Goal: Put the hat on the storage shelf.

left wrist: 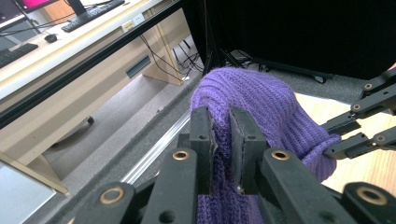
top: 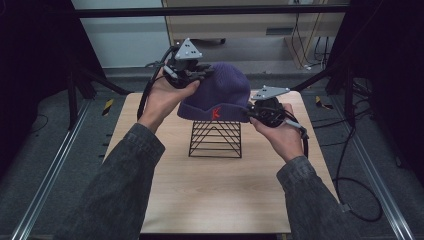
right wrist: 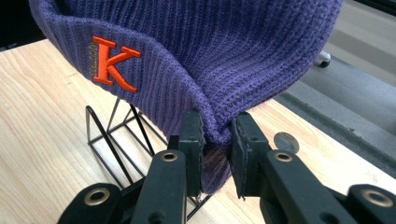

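A purple knit beanie (top: 220, 92) with an orange letter K (top: 216, 113) on its cuff rests over a black wire stand (top: 216, 139) at the middle of the wooden table (top: 220, 195). My left gripper (top: 192, 72) is shut on the beanie's crown at its far left; the left gripper view has the beanie (left wrist: 252, 107) pinched between the jaws (left wrist: 222, 140). My right gripper (top: 252, 112) is shut on the cuff's right edge. In the right gripper view the beanie (right wrist: 210, 56) bunches between the jaws (right wrist: 217, 140), with the wire stand (right wrist: 116, 135) below.
A black frame bar (top: 210, 10) spans the far side above the table. Cables (top: 350, 165) trail off the table's right side onto the grey floor. A desk (left wrist: 70, 51) stands beyond the table. A small round disc (right wrist: 286, 141) lies on the table near the right edge.
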Motion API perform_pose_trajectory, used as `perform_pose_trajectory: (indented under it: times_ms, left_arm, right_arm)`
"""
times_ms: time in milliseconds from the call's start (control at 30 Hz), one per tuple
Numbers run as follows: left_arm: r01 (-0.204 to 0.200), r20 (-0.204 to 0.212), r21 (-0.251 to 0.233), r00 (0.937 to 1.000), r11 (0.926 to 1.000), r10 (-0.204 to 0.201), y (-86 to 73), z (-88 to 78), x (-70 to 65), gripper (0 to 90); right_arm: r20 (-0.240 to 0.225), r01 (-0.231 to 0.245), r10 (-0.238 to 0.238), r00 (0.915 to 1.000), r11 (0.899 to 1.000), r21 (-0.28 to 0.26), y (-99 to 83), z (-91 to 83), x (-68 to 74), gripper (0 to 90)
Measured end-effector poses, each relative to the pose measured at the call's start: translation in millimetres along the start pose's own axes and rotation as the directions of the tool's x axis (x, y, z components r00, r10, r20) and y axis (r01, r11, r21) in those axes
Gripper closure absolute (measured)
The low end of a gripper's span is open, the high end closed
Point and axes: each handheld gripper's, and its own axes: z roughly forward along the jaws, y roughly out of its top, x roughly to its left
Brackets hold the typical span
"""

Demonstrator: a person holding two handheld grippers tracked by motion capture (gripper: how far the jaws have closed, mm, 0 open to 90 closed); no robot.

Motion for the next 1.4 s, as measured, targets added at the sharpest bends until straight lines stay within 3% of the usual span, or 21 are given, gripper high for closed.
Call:
perform_pose_trajectory:
  times_ms: [200, 300, 867, 1233, 1400]
  left_arm:
    - [0.002, 0.000, 0.011, 1.0000, 0.9999, -0.002, -4.2, -0.3, 2.0, 79.9]
    - [-0.006, -0.007, 0.039, 1.0000, 0.9992, 0.006, -8.8, 1.0, 1.8, 79.8]
    - [-0.001, 0.003, 0.085, 1.0000, 0.9963, 0.001, -35.6, 9.5, -2.0, 79.9]
    - [0.024, 0.008, 0.079, 0.9997, 0.9966, -0.025, -49.3, 7.5, -9.8, 80.0]
    - [0.019, 0.007, 0.081, 0.9998, 0.9966, -0.019, -51.4, 4.7, -13.8, 80.0]
  right_arm:
    - [-0.005, -0.003, 0.004, 1.0000, 1.000, 0.012, -1.7, -3.0, -2.6, 76.1]
    - [-0.005, 0.006, -0.006, 1.0000, 0.999, 0.035, -5.3, -2.9, -2.6, 76.2]
    - [-0.034, 0.039, -0.036, 0.9988, 0.993, 0.112, -24.6, 12.2, 8.5, 75.9]
    - [-0.039, 0.040, -0.035, 0.9986, 0.991, 0.127, -34.8, 19.4, 15.2, 75.5]
    - [-0.037, 0.037, -0.032, 0.9988, 0.991, 0.127, -38.7, 21.7, 20.5, 75.2]
